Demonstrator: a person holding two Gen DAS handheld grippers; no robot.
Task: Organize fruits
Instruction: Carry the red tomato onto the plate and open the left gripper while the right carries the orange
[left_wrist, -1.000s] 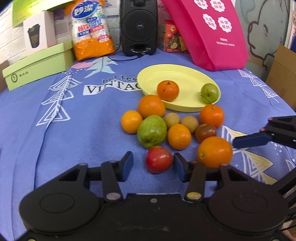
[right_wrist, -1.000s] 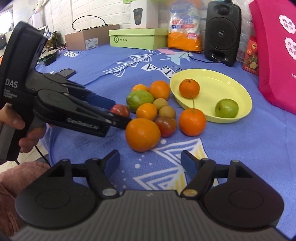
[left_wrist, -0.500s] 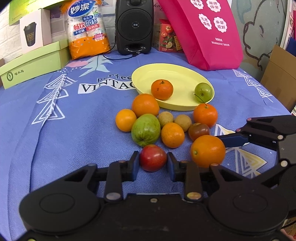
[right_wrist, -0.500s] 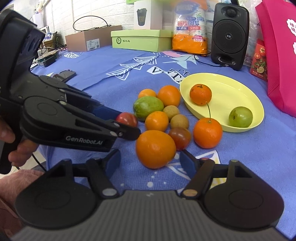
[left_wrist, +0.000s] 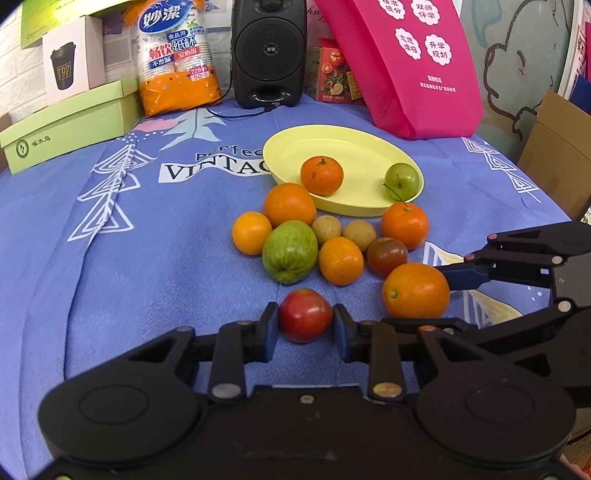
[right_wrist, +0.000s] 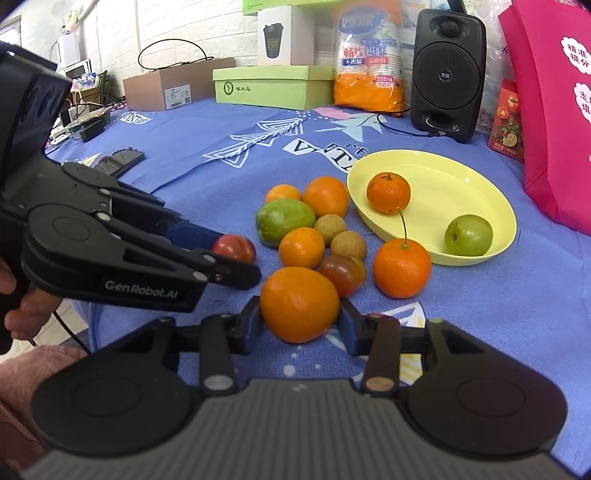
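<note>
My left gripper (left_wrist: 305, 325) is shut on a red tomato (left_wrist: 305, 315) on the blue cloth; the tomato also shows in the right wrist view (right_wrist: 235, 248). My right gripper (right_wrist: 300, 319) is shut on a large orange (right_wrist: 299, 303), seen in the left wrist view (left_wrist: 415, 290) with the right gripper's fingers (left_wrist: 463, 276) around it. A yellow plate (left_wrist: 354, 146) holds a tangerine (left_wrist: 321, 175) and a small green fruit (left_wrist: 402, 181). Several more fruits lie in a cluster in front of the plate, among them a green guava (left_wrist: 290, 251) and a dark tomato (left_wrist: 387, 256).
At the back stand a black speaker (left_wrist: 269, 51), a pack of paper cups (left_wrist: 173, 55), a green box (left_wrist: 66, 125) and a pink bag (left_wrist: 402, 62). A cardboard box (left_wrist: 557, 155) is at the right edge. A cardboard carton (right_wrist: 166, 85) and cables sit far left.
Both grippers closed: the left onto the red tomato, the right moved forward and closed onto the large orange.
</note>
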